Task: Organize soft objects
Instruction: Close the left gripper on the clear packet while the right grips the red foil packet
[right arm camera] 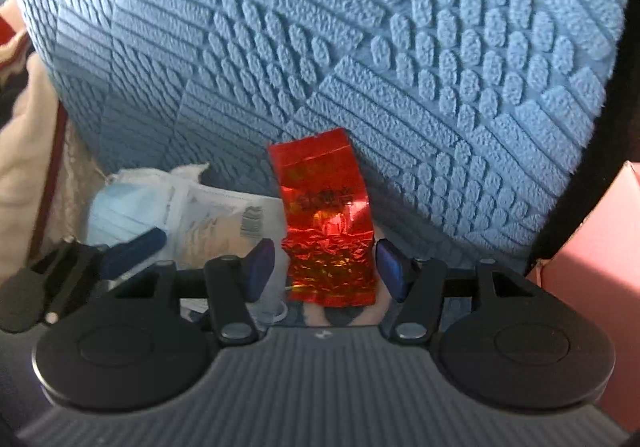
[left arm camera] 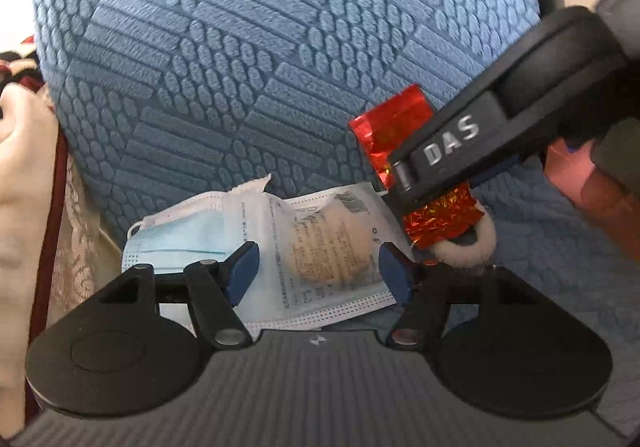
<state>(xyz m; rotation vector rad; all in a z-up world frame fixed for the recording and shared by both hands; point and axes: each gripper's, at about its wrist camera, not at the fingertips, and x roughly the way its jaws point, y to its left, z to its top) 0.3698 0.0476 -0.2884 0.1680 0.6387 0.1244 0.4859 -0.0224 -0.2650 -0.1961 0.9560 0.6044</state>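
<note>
A red foil packet (right arm camera: 326, 223) leans against a big blue textured cushion (right arm camera: 320, 47). My right gripper (right arm camera: 325, 269) is open, its blue pads on either side of the packet's lower half, not pressing it. The left wrist view shows this gripper (left arm camera: 400, 183) from the side over the red packet (left arm camera: 394, 123), with a white fluffy ring (left arm camera: 468, 243) below. My left gripper (left arm camera: 318, 273) is open around a clear-wrapped packet with a beige round pad (left arm camera: 320, 247), lying on a pale blue face mask (left arm camera: 176, 239).
A cream and dark red fabric (left arm camera: 36, 167) lies at the left of the cushion. A pink box (right arm camera: 592, 239) stands at the right. The blue textured seat surface (left arm camera: 540, 247) extends to the right under the items.
</note>
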